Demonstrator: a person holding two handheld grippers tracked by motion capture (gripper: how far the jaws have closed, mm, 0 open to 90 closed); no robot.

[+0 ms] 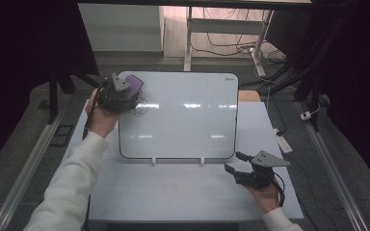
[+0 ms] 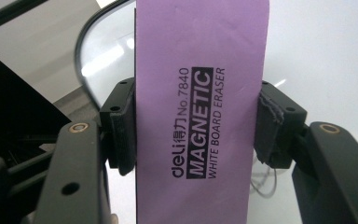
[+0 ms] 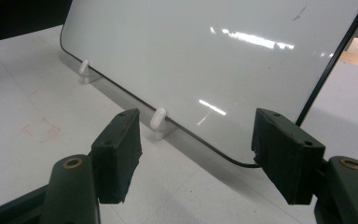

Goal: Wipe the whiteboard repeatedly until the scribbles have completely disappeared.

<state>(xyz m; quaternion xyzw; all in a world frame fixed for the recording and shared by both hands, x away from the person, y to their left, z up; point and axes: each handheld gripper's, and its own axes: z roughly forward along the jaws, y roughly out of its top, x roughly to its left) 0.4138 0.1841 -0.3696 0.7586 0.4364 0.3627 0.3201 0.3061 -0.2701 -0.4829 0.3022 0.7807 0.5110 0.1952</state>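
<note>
High view has the left gripper [image 1: 125,91] clamped on the purple eraser [image 1: 135,83] at the whiteboard [image 1: 183,115]'s top-left corner, scribble [image 1: 139,107] there unwiped, right gripper [image 1: 236,166] spread empty over the desk [image 1: 173,192].

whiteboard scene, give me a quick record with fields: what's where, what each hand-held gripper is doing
whiteboard: propped on two white pegs on the table
marks: dark scribble near the board's left edge
eraser: purple, printed "magnetic white board eraser", at the board's top-left corner
left hand-held gripper: shut on the eraser's sides
right hand-held gripper: open, holding nothing, low by the board's bottom-right corner
</note>
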